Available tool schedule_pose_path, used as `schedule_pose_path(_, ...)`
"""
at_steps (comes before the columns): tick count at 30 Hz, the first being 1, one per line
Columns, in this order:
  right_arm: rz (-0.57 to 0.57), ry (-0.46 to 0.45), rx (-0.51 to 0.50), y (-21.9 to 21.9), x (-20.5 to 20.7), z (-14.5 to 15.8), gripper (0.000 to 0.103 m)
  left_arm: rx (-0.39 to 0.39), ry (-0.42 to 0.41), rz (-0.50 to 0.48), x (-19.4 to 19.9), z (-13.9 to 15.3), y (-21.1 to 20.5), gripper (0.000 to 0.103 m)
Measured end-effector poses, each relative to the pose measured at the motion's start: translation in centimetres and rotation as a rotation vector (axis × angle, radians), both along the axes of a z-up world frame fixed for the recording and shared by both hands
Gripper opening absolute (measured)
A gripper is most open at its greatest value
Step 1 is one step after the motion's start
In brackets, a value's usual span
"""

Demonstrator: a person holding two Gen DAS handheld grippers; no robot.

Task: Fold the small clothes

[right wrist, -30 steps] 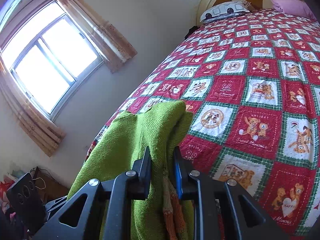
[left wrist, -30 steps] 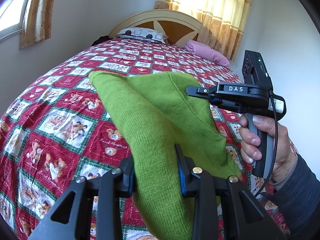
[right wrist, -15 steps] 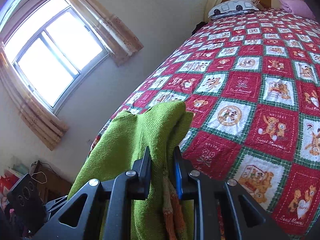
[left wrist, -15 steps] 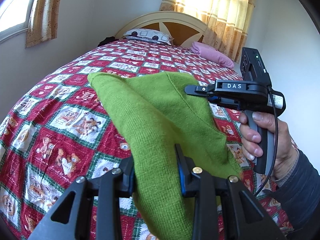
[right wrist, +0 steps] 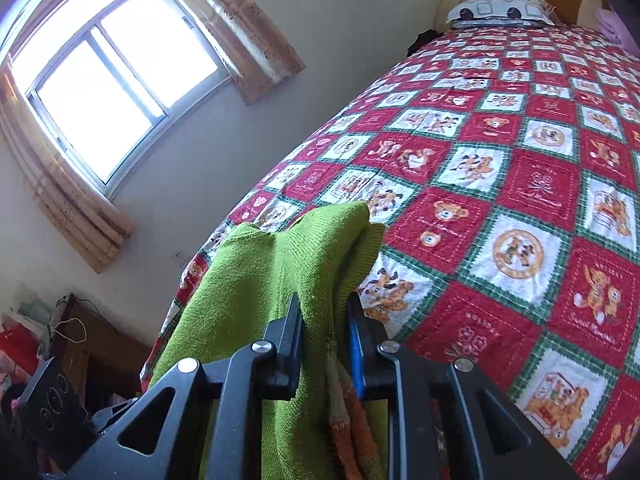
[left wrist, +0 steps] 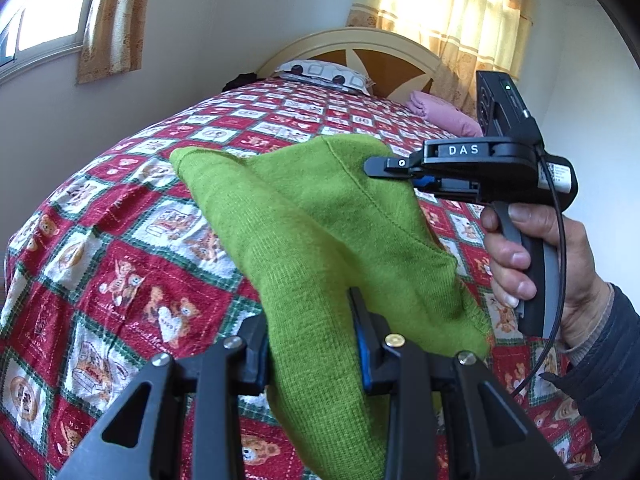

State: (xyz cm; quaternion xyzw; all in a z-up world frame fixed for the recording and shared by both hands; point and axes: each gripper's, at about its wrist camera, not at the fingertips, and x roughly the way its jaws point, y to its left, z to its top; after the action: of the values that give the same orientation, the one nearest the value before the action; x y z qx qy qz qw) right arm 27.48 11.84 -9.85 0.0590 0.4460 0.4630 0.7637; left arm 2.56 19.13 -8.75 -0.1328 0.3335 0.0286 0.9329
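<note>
Bright green knitted garment (left wrist: 320, 232) hung above the red patchwork bedspread (left wrist: 132, 264), stretched between both grippers: L gripper (left wrist: 314, 344) clenched on near end, R gripper (right wrist: 324, 340) clenched on far edge w/ orange trim.

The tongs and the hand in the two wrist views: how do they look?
Both tongs, left and right, have black fingers with blue pads and silver screws. The right tongs have a black body marked "DAS", a grey handle and a black cable. The right hand shows a dark blue sleeve.
</note>
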Motion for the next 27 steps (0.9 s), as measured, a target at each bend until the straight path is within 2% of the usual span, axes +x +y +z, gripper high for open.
schedule_pose_path(4, 0.008, 0.003, -0.030, 1.4, 0.6, -0.9, 0.019, -0.015, 0.003, 0.039, -0.1, -0.6, 0.7, 0.034)
schedule_pose_path(10, -0.008, 0.027, -0.088, 2.7, 1.6, -4.0, 0.019, -0.010, 0.052, 0.119, -0.4, -3.7, 1.2, 0.036)
schedule_pose_path(13, -0.018, 0.027, -0.131, 2.9, 2.1, -5.4, 0.019, 0.006, 0.022, 0.156, -1.1, -4.7, 1.0, 0.042)
schedule_pose_path(14, -0.018, 0.029, -0.138, 3.0, 2.1, -5.7, 0.019, 0.027, 0.007, 0.171, -1.3, -4.8, 0.7, 0.044)
schedule_pose_path(17, -0.017, 0.036, -0.132, 2.8, 2.2, -5.8, 0.020, 0.022, -0.007, 0.215, -1.5, -5.0, 0.8, 0.055)
schedule_pose_path(20, -0.016, 0.028, -0.130, 2.8, 2.2, -5.5, 0.023, 0.032, 0.002, 0.223, -1.5, -4.3, 1.0, 0.059)
schedule_pose_path(22, -0.029, 0.030, -0.114, 2.2, 1.8, -5.0, 0.027, 0.051, -0.037, 0.259, -2.1, -2.7, 1.5, 0.058)
schedule_pose_path(23, -0.034, 0.019, -0.108, 1.7, 1.3, -4.4, 0.028, 0.075, -0.069, 0.269, -2.3, -1.7, 1.7, 0.064)
schedule_pose_path(24, -0.040, -0.005, -0.098, 0.9, 0.5, -3.7, 0.029, 0.100, -0.087, 0.274, -2.4, -1.1, 2.0, 0.076)
schedule_pose_path(26, -0.046, -0.033, -0.058, -0.8, -1.4, -2.3, 0.029, 0.167, -0.127, 0.304, -2.3, 0.2, 2.7, 0.090)
schedule_pose_path(27, -0.028, -0.034, -0.019, -1.7, -2.5, -1.6, 0.029, 0.196, -0.138, 0.329, -2.0, 0.5, 3.5, 0.090)
